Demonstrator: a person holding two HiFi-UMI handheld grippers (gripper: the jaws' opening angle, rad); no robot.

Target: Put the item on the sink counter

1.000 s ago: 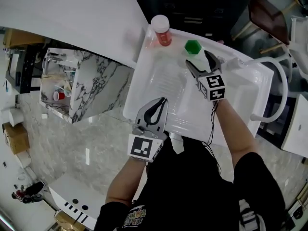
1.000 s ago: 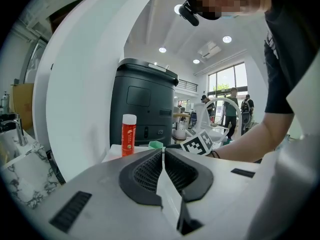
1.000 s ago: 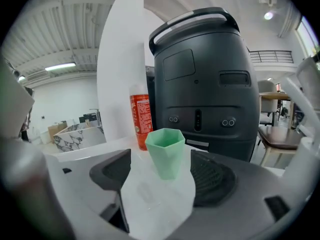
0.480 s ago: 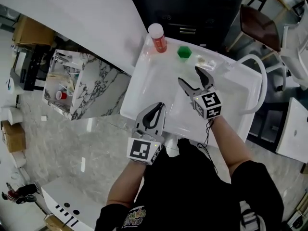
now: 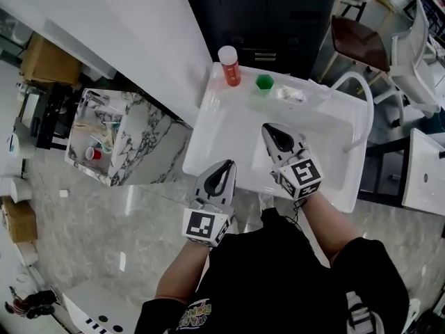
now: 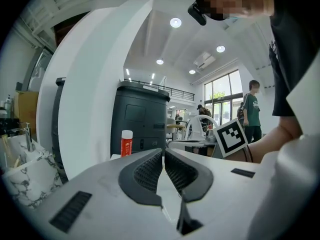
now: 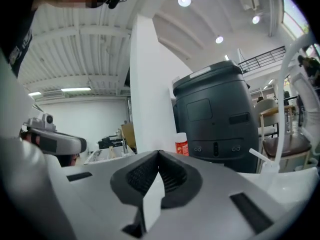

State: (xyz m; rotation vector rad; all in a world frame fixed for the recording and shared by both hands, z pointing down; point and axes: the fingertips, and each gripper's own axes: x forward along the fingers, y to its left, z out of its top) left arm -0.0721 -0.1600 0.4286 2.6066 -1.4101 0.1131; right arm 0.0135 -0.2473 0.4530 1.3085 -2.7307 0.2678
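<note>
Scanning L to R: a grey-veined white marble-look cabinet [image 5: 142, 141] stands off the sink's left side, away from the work. Next, the left gripper [image 5: 227, 167] hovers by the near rim of the white moulded sink basin [image 5: 222, 127], jaws clenched together w/ nothing in them.

On the back ledge an orange-red plastic bottle w/ white cap [image 5: 230, 68] stands upright at the left corner. Just right of it, not touching, sits the small green hexagonal item [image 5: 263, 83], i.e. the task's thing. It rests on the sink counter and no gripper touches it.

The right gripper [image 5: 270, 131] is over the basin, well short of the ledge. Its jaws have just been closing and now meet, empty.

Further right on the ledge lies a small whitish crumpled thing [image 5: 290, 94], prob. a wrapper, though it's too small to tell. A white curved tap [image 5: 367, 110] arcs over the right end.

Progress: placing looks done, since the item is set down and let go. At most the hands need pulling clear.

Obstacles: none obvious, as the basin under both grippers is bare. The tap is the nearest thing to the right gripper.
</note>
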